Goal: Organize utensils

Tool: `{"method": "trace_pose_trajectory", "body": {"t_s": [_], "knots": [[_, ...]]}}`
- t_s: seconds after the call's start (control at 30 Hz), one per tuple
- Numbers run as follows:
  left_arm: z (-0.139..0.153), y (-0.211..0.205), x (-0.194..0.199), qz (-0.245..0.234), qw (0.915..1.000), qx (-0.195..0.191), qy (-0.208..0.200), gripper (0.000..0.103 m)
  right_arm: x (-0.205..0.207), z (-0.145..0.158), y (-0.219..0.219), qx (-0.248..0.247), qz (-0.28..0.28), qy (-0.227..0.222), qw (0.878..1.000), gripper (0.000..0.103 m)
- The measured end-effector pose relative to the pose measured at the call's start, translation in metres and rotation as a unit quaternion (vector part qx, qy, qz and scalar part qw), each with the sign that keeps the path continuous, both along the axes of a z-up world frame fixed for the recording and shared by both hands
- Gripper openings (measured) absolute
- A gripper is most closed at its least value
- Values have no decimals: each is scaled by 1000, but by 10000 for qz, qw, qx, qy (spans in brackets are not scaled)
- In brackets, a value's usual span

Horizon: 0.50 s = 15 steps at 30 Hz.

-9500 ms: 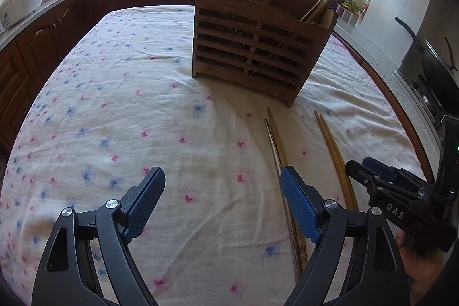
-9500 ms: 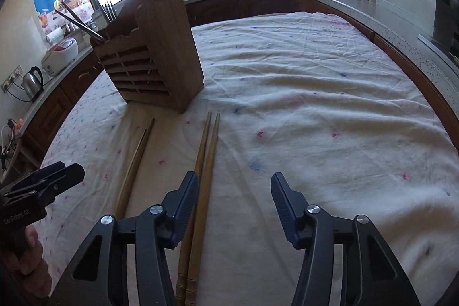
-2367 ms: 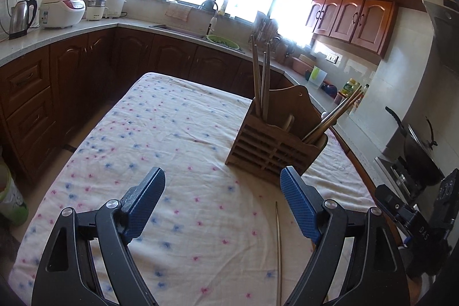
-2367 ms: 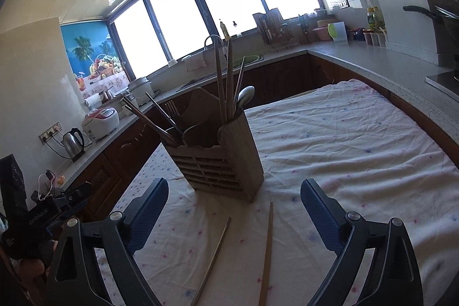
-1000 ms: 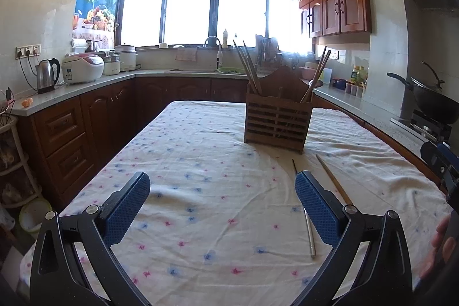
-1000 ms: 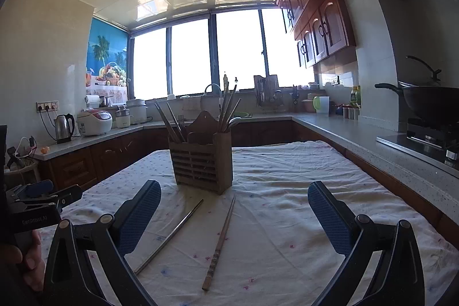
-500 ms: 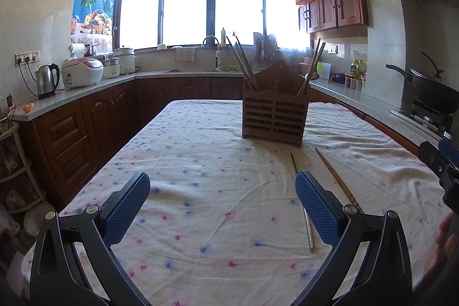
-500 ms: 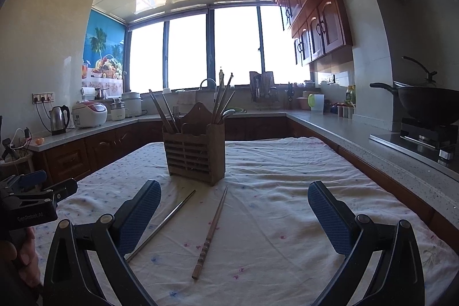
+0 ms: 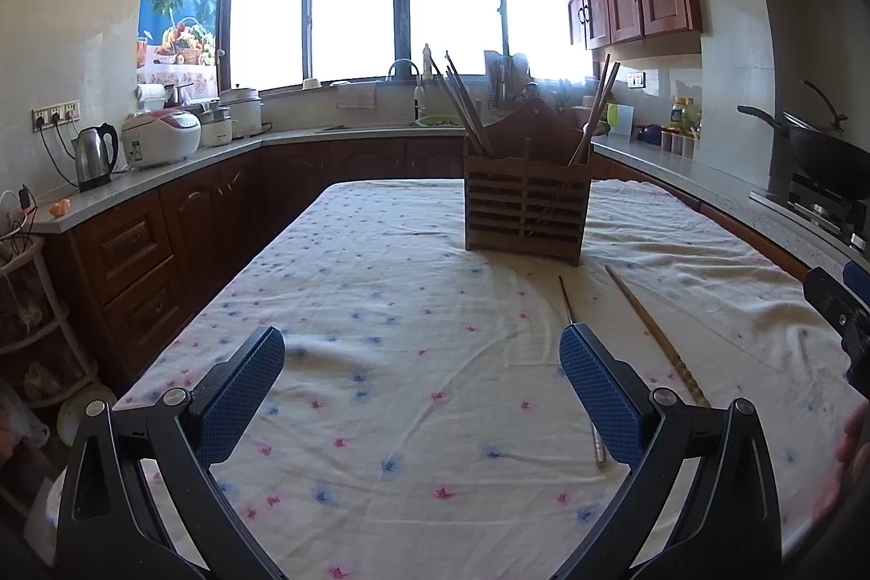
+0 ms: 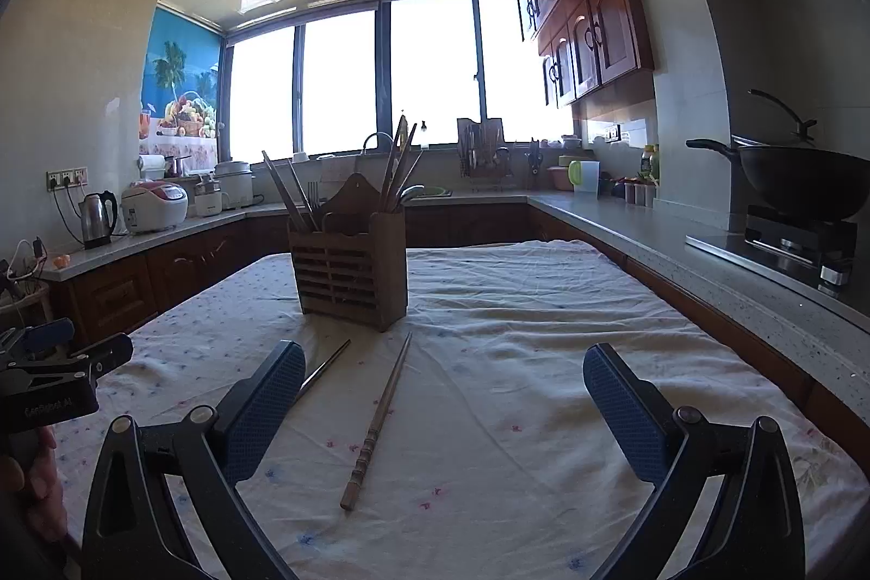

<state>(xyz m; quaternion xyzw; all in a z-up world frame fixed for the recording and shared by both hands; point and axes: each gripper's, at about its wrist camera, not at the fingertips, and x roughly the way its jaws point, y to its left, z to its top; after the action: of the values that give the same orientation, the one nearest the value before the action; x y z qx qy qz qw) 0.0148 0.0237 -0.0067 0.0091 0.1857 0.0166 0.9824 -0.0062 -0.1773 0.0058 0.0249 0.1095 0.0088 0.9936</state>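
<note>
On tablecloth (image 10: 544,335): two loose chopsticks (image 10: 378,417).

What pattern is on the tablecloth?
Small pink and blue flowers on white tablecloth, clearest in the left wrist view.

One wooden utensil holder (image 9: 524,213) stands on the bench (image 9: 380,308), and two loose sticks lie in front of it: one thin metal chopstick (image 9: 579,357) and one wooden chopstick (image 9: 652,335). From the right wrist view, the same count holds, one holder (image 10: 350,278), one metal stick (image 10: 326,368), one wooden stick (image 10: 378,422). Two grippers are in play, left gripper (image 9: 424,395) and right gripper (image 10: 443,409). Utensils standing in the holder form two clusters; the exact number cannot be told. One kettle (image 9: 95,156), one wok (image 10: 805,178).
</note>
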Motion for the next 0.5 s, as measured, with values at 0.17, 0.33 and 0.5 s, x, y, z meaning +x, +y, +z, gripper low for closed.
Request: {"method": "trace_pose_trajectory", "body": {"t_s": [0.17, 0.33, 0.5], "knots": [[-1, -2, 2, 0, 10000, 49, 35, 103, 1, -2, 1, -2, -21, 49, 10000, 103], [-1, -3, 3, -6, 10000, 46, 50, 103, 1, -3, 2, -1, -20, 72, 10000, 103], [-1, -3, 4, -15, 10000, 45, 68, 103, 2, -4, 2, -1, -23, 96, 10000, 103]]}}
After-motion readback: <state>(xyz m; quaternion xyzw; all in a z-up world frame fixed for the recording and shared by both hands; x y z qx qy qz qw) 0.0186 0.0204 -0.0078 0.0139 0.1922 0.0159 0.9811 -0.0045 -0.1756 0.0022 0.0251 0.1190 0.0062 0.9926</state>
